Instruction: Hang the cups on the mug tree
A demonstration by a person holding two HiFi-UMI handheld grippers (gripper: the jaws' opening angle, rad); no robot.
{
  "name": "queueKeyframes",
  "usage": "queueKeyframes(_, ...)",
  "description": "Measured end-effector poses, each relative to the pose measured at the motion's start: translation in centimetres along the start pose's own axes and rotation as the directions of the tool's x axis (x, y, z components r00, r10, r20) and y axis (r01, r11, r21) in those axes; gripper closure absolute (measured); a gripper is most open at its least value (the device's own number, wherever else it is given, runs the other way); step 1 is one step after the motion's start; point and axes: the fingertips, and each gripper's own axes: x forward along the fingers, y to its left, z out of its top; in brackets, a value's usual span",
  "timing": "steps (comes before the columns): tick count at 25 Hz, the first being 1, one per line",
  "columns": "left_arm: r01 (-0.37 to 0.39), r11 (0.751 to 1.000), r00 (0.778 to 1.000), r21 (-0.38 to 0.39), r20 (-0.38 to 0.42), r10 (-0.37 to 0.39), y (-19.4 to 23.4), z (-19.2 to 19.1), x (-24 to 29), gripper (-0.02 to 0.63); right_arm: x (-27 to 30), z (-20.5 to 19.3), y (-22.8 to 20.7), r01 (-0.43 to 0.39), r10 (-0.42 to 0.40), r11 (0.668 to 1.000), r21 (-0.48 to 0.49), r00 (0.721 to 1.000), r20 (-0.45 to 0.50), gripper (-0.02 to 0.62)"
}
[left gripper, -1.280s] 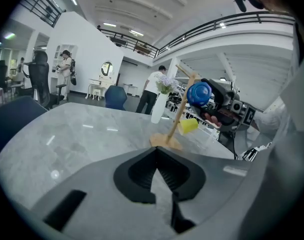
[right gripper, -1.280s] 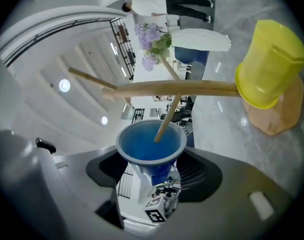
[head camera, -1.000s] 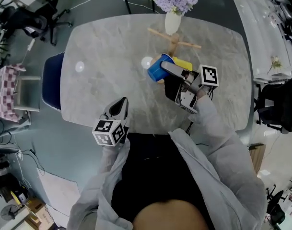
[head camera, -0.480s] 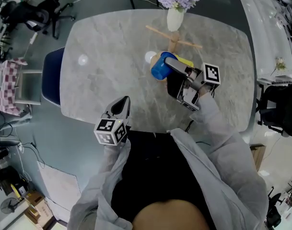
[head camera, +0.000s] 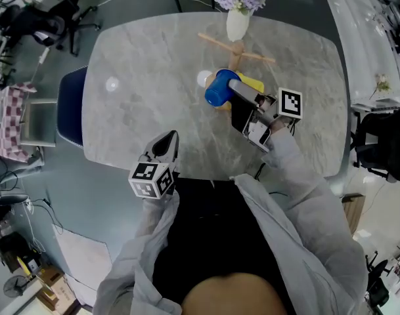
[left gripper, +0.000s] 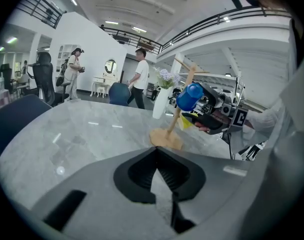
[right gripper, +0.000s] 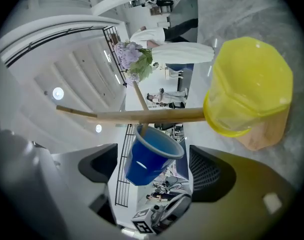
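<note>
The wooden mug tree point(head camera: 238, 52) stands at the table's far side. A yellow cup point(head camera: 253, 85) hangs on one of its pegs. In the right gripper view the blue cup point(right gripper: 149, 156) hangs by its handle from a peg of the tree point(right gripper: 142, 116), beside the yellow cup point(right gripper: 249, 86). My right gripper point(head camera: 228, 94) is open; its jaws have just been opening, and the blue cup point(head camera: 219, 89) sits between them with a gap on each side. My left gripper point(head camera: 163, 143) rests shut at the table's near edge, holding nothing. From there the tree base point(left gripper: 165, 138) and blue cup point(left gripper: 190, 95) show ahead.
A white vase of purple flowers point(head camera: 237, 25) stands just behind the tree. The grey marble table point(head camera: 147, 64) has a dark blue chair point(head camera: 71, 110) at its left side. People stand in the room's background in the left gripper view.
The blue cup and the right gripper have edged slightly closer to the tree. The left gripper has stayed where it was.
</note>
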Motion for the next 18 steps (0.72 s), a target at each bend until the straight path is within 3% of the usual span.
queueKeyframes(11,0.108,0.993,0.994,0.038,0.021,-0.109,-0.1,1.1,-0.8,0.598,-2.7,-2.2,0.4,0.04,-0.03,0.997,-0.067,0.991,0.133,0.149)
queueKeyframes(14,0.15,0.988,0.987,0.027,0.054,-0.151,-0.2,2.3,-1.2,0.598,-3.7,-2.8,0.5,0.062,-0.045,0.994,-0.091,0.983,0.177,0.152)
queueKeyframes(18,0.209,0.975,0.974,0.076,0.074,-0.214,-0.8,4.0,-1.5,0.598,-5.0,-3.8,0.8,0.114,-0.078,0.983,-0.147,0.969,0.234,0.154)
